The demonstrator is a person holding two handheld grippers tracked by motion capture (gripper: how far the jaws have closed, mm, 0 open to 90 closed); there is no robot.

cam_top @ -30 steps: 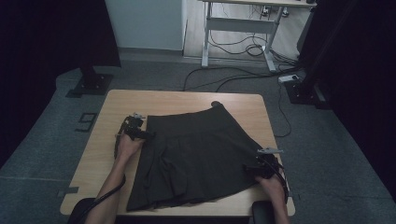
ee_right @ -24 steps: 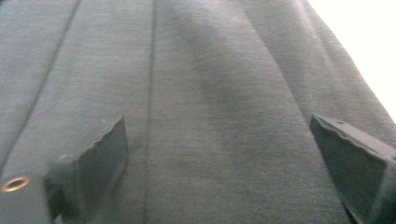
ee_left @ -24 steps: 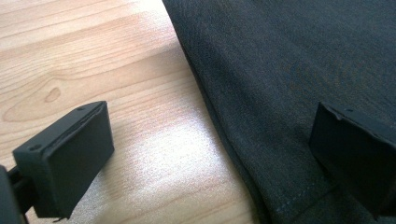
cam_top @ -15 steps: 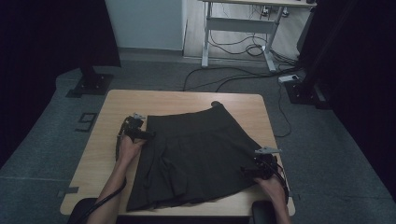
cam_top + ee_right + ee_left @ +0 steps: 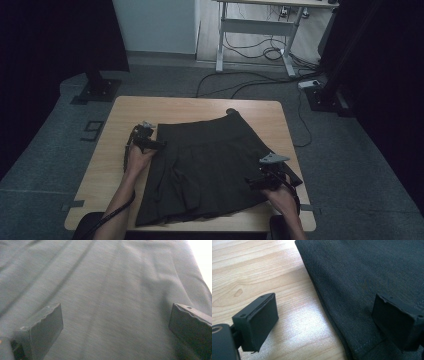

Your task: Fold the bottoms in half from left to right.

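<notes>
Now little has been changed over the last second: the left gripper, jaws released, is kept at the skirt's 9 o'clock edge, while the right gripper, jaws likewise parted, has been edged inward at 4 o'clock; no grasp has been made on the table.

Matt dark woven cloth skirt, pale smooth wood table

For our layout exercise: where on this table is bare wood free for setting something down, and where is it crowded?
Free: the table's far strip beyond the skirt, and the left strip outside the left gripper. Crowded: the centre and near right, under the skirt and the right gripper.
</notes>
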